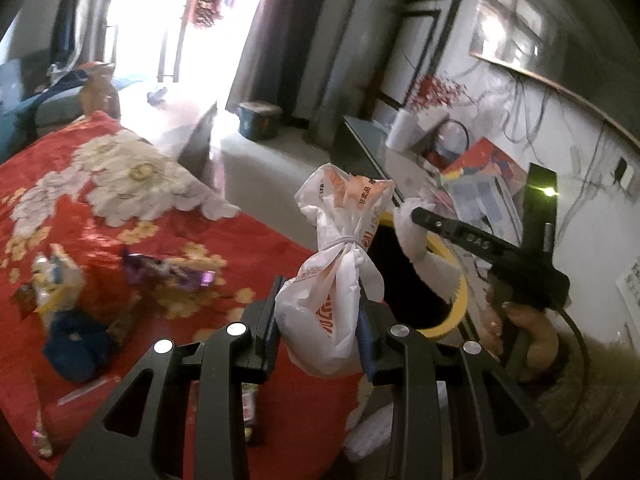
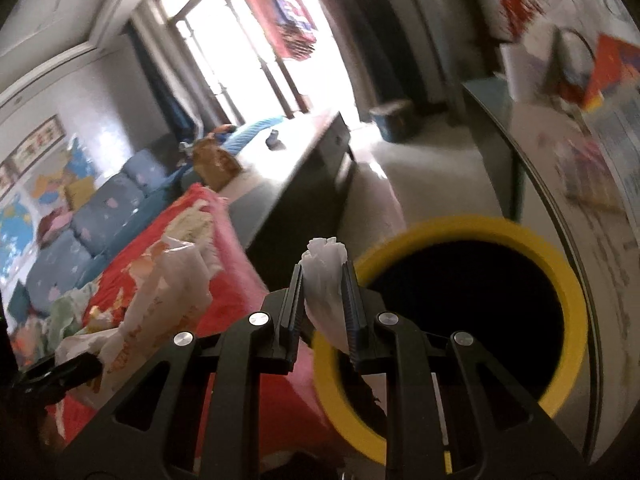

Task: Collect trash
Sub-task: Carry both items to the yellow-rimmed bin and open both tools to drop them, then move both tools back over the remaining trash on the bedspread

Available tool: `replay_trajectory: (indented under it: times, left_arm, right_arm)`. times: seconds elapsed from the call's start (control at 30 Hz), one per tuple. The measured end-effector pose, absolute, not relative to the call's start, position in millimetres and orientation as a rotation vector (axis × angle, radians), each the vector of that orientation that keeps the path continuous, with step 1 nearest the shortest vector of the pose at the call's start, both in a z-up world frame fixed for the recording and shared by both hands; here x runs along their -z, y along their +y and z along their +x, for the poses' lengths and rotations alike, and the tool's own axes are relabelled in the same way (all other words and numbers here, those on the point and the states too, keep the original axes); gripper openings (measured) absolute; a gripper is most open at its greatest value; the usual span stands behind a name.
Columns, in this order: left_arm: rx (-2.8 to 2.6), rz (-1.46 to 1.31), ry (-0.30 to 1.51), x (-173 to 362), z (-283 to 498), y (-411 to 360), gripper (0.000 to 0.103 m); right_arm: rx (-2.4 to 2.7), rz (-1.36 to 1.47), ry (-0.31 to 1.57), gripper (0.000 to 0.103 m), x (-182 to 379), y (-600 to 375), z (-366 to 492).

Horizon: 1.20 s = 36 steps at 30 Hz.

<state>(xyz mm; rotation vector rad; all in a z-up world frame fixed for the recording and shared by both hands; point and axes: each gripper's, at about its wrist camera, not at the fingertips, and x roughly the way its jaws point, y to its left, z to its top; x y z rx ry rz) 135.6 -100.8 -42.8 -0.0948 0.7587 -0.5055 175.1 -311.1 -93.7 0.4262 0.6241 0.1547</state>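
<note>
Left tongs [image 1: 320, 312] clench the tied white plastic bag with orange print [image 1: 336, 280]; right tongs [image 2: 323, 292] pinch crumpled white paper [image 2: 324, 276] over the yellow-rimmed black bin [image 2: 560, 280] at three o'clock.

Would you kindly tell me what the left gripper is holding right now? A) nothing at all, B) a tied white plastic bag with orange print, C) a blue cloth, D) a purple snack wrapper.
B: in the left wrist view the left gripper is clamped on the tied white plastic bag, while the purple wrapper lies on the red blanket.
</note>
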Motion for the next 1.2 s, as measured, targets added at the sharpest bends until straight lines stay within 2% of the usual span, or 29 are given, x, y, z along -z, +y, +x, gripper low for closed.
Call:
replay_trajectory:
  times: [0.33,0.47,0.5,0.6,0.67,0.7,0.77,0.8,0.93,1.2]
  left_arm:
    - [0.578,-0.037,0.819,57.5,150.6,-147.1,0.030]
    - [0.601,-0.021,0.844,63.0,160.6,-165.1,0.031]
    - [0.606,-0.019,0.850,64.2,162.8,-169.0,0.032]
    - [0.625,-0.011,0.869,68.7,168.0,-180.3,0.039]
    - [0.629,-0.008,0.868,70.0,169.7,-183.8,0.056]
    - [0.632,-0.013,0.865,69.7,169.8,-183.7,0.059]
    - [0.631,-0.026,0.849,67.1,168.7,-181.3,0.074]
    - [0.627,-0.029,0.840,65.1,167.9,-179.4,0.077]
    - [0.606,-0.052,0.810,57.0,165.0,-171.4,0.079]
    - [0.547,-0.096,0.747,40.0,154.0,-146.8,0.081]
  right_arm:
    - [-0.065,0.520,0.672,0.015,115.9,-333.6,168.4]
    - [-0.023,0.556,0.657,0.020,117.5,-344.0,162.2]
    - [-0.014,0.569,0.654,0.027,118.5,-347.0,161.2]
    - [0.026,0.615,0.662,0.048,123.9,-357.5,158.9]
    - [0.050,0.636,0.661,0.049,126.0,-362.4,156.0]
    - [0.054,0.639,0.660,0.052,125.7,-364.9,156.1]
    - [0.077,0.634,0.637,0.056,121.8,-368.6,152.4]
    - [0.080,0.625,0.626,0.058,119.6,-369.1,151.0]
    - [0.087,0.584,0.583,0.068,108.6,-368.3,145.5]
    - [0.061,0.511,0.540,0.073,91.2,-356.4,141.8]
